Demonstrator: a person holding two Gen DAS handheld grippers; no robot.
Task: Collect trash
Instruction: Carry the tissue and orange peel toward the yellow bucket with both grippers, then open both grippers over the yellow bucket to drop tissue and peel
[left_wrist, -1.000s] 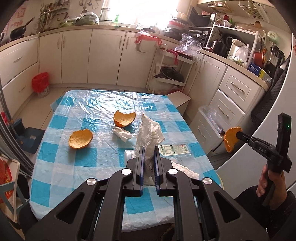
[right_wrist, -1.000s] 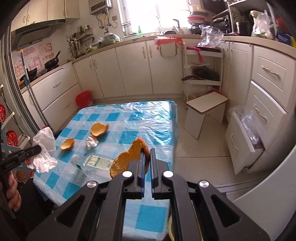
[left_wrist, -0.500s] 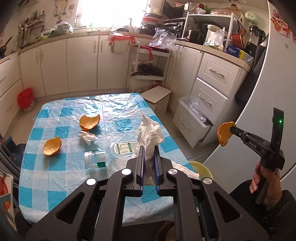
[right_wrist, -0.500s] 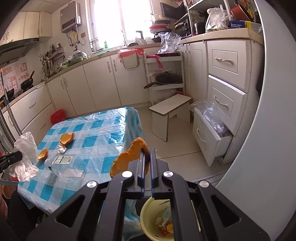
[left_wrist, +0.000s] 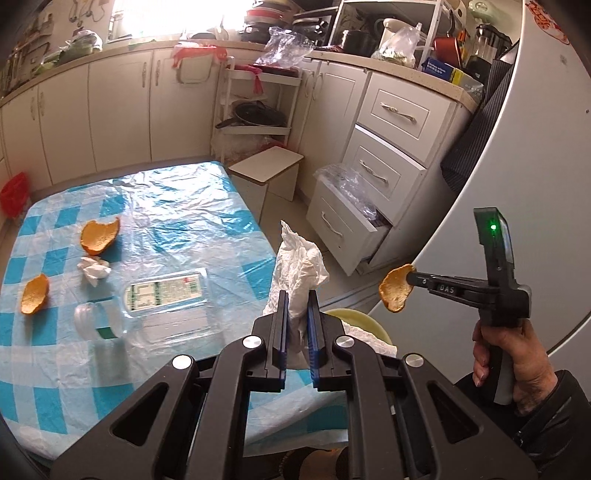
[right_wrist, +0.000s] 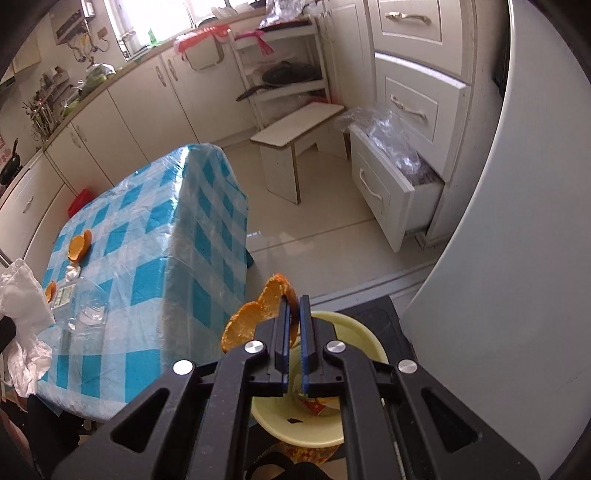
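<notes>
Two pieces of trash are held at once. On the bench (left_wrist: 184, 221) at the left, two peels (left_wrist: 100, 236) and (left_wrist: 35, 294), a small wad (left_wrist: 94, 268) and a clear bottle (left_wrist: 147, 306) are not yet collected. Further right, the left gripper (left_wrist: 296, 306) is held above the bench's near corner, its fingers clamped on a crumpled tissue (left_wrist: 299, 269) that stands up from between them. Beyond it, a yellow bowl (right_wrist: 354, 325) is set low beside the bench, with scraps already inside. At the far right, the right gripper (right_wrist: 294, 317) is angled steeply down over that bowl, its fingers closed on an orange peel (right_wrist: 258, 317).

The drop-off step appears to be in hand. The next move is judged to call for the right fingers to be parted over the bowl, then for the tissue to be carried rightward above the rim and released.
</notes>
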